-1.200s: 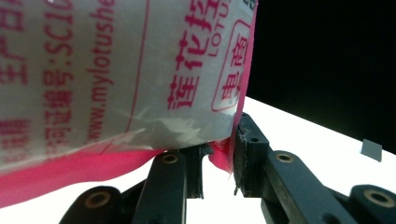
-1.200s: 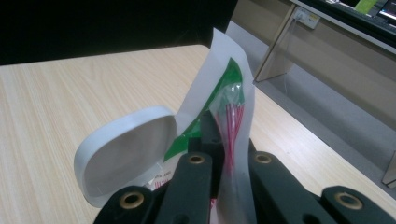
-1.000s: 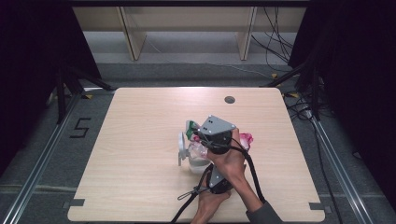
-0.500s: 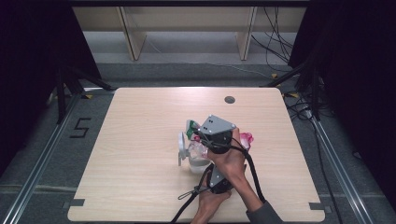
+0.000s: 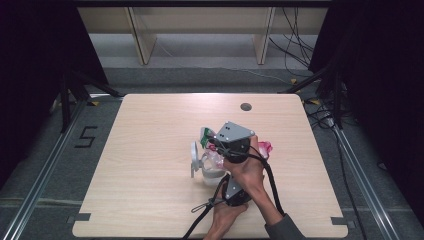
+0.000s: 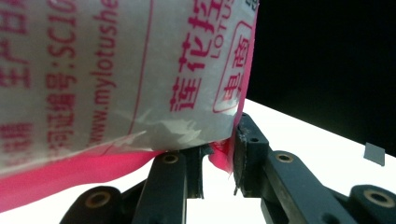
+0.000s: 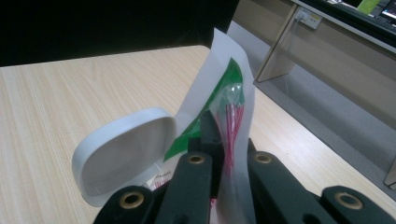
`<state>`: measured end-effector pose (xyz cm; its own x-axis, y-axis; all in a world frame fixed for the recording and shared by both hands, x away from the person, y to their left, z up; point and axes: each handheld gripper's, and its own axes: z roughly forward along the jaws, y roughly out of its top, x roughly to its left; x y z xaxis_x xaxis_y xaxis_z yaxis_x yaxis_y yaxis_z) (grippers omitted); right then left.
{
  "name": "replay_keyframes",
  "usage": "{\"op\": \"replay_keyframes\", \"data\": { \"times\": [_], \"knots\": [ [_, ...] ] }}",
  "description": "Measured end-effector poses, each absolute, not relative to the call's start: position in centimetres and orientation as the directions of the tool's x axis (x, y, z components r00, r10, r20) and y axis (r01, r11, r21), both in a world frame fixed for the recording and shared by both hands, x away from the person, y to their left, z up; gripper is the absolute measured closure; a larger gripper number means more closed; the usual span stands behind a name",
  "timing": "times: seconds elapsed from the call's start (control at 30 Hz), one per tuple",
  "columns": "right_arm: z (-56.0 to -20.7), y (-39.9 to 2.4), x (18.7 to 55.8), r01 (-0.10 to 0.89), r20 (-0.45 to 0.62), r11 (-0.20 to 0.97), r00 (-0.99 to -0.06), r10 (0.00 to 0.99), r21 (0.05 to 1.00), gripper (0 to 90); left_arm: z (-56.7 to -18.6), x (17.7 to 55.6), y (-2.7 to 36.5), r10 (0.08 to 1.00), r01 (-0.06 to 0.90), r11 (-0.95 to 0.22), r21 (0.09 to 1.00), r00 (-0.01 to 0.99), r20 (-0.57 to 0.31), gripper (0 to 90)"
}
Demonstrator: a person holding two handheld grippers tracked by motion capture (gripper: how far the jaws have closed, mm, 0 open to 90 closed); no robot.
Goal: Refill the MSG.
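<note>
A clear plastic packet (image 6: 116, 70) with pink print and a pink edge hangs between my two grippers above the middle of the table (image 5: 150, 125). My left gripper (image 6: 217, 158) is shut on its pink edge; its body (image 5: 234, 192) sits under the person's hands in the high view. My right gripper (image 7: 224, 135), the one with the grey plate (image 5: 234, 132), is shut on the packet's white and green end (image 7: 229, 93). A white tub (image 5: 212, 172) with its round lid (image 7: 123, 154) standing up sits just left of the grippers, partly hidden by the packet.
A dark round hole (image 5: 245, 106) lies in the tabletop near the far edge. Black cables (image 5: 200, 220) trail from the grippers over the near edge. Wooden shelf legs (image 5: 142, 40) stand beyond the table. More cables (image 5: 320, 110) lie on the floor at right.
</note>
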<state>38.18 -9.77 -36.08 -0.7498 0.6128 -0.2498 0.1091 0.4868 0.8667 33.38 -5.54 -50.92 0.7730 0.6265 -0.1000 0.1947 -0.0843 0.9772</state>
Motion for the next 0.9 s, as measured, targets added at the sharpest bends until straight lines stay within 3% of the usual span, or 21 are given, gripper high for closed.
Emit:
{"op": "replay_keyframes", "data": {
  "times": [0.9],
  "knots": [
    [-36.02, -9.31, 38.16, 0.112, -0.244, 0.496, -0.764, 0.597, 0.861, 90.0, -51.13, 33.32, -5.36, 0.633, 0.2, -0.046, 0.979, 0.764, -0.126, 75.4]
  ]
}}
